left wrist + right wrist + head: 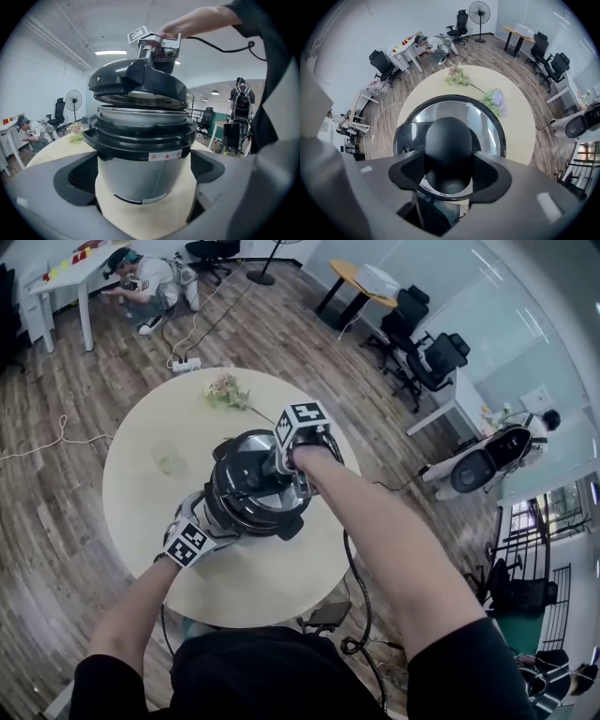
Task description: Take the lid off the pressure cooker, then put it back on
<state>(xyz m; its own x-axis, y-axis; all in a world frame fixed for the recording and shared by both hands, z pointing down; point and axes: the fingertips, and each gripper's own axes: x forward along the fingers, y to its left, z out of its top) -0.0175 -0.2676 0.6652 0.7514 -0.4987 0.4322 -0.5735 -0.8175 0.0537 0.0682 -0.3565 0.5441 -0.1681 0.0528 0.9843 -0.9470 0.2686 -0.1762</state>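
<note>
The pressure cooker [267,521] stands in the middle of the round table [131,512]. Its silver body [136,173] sits between the pads of my left gripper [146,180], which touch both sides low down. The dark lid [140,82] hangs tilted just above the pot's rim, apart from it. My right gripper [449,171] points straight down and is shut on the lid's black knob [447,138]. In the head view the right gripper [281,465] is over the cooker and the left gripper [214,521] is at its near-left side.
A bunch of flowers [225,390] and a clear glass [167,457] lie on the table's far-left part. A person [141,282] crouches on the floor far behind it. Office chairs [427,357] and desks stand to the right.
</note>
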